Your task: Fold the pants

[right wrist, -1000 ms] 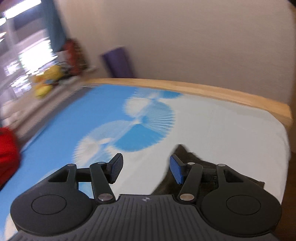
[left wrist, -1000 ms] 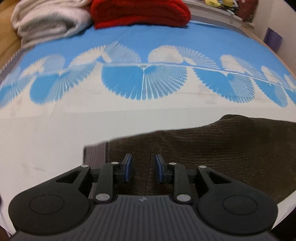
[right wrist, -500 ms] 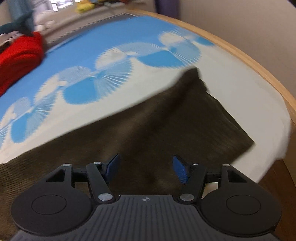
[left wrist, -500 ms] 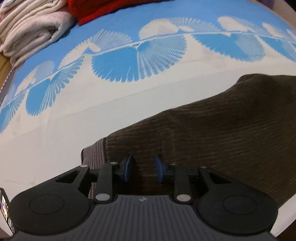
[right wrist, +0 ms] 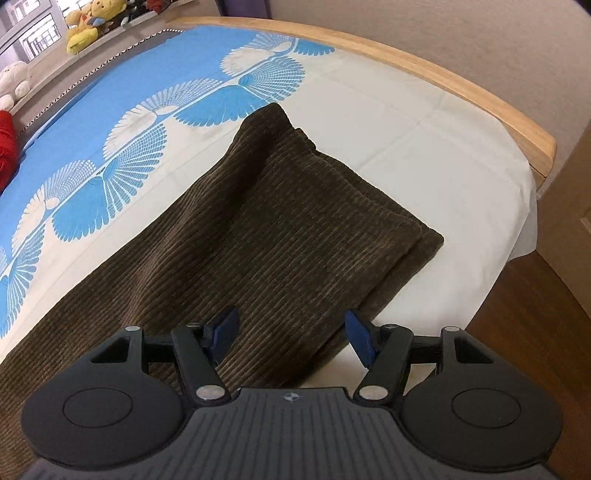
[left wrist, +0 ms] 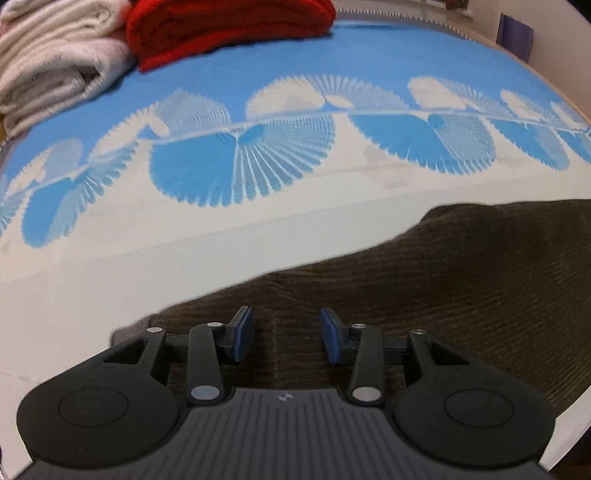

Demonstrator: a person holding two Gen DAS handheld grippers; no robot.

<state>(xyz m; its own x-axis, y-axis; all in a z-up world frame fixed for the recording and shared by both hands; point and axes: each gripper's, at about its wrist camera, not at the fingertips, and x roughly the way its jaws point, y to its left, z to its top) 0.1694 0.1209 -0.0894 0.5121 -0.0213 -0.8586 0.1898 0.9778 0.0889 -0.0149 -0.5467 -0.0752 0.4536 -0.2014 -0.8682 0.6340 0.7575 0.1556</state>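
A: Left wrist view first, pls. What's there?

B: The left gripper (left wrist: pixel 287 334), black w/ blue pads, points down over dark brown corduroy pants (left wrist: pixel 424 295) lying flat on a bed sheet (left wrist: pixel 147 280) that is white near the camera and blue w/ fan-shaped prints farther off. Its jaws are opening; the pads don't press the cloth, which lies under and between them. The tips sit close to the pants' left end.

A: Anything beyond the pants?

B: At the far edge, a folded red knit blanket (left wrist: pixel 229 26), and just beside it on the left a stack of folded cream-white blankets (left wrist: pixel 55 66) (the two look to be touching).

A: And the right wrist view?

B: The right gripper (right wrist: pixel 291 336) hovers over the pants' (right wrist: pixel 258 229) near edge, jaws wide apart, holding nothing. The left pad is over corduroy; the right pad is over bare white sheet (right wrist: pixel 461 184). The pants run diagonally, one end folded double, layers showing at the corner. A light wooden bed rail (right wrist: pixel 424 70) curves behind; yellow and white plush toys (right wrist: pixel 85 26) sit on a ledge top left. Brown wood floor (right wrist: pixel 535 332) at right.
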